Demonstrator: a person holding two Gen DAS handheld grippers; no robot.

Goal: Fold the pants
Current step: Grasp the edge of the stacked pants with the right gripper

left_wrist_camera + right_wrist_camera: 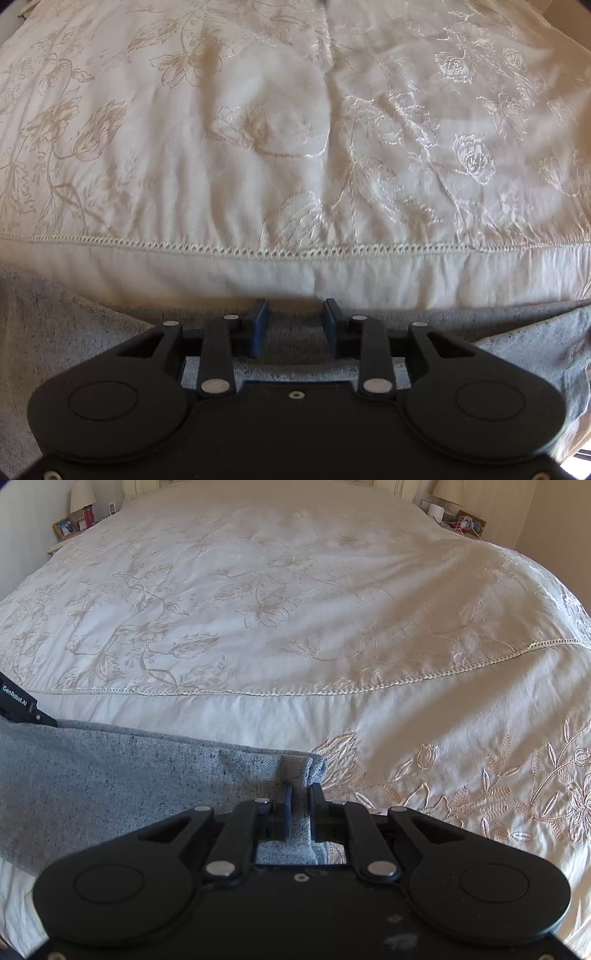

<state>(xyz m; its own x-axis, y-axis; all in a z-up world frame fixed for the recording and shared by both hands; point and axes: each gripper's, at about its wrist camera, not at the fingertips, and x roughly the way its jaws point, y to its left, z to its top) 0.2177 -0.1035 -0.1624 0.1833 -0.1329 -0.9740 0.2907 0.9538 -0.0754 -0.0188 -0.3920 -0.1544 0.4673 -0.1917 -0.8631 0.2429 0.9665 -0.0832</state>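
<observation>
Cream embroidered bedspread (258,602) fills both my views, with nightstands and lamps at the far corners. Across its near edge lie the grey pants (110,775). My right gripper (300,805) has its fingers pinched tight on a fold of grey cloth at the garment's end. My left gripper (295,325) points steeply down over the pants, fingers parted with cloth beneath them; I cannot tell whether they grip it.

Left wrist view: close above bedspread (295,147) near bed's foot edge, facing steeply down. Right wrist view: farther back, tilted less, facing toward headboard end, nightstands at far corners. Shared: grey pants (129,775), openwork seam (258,253).
</observation>
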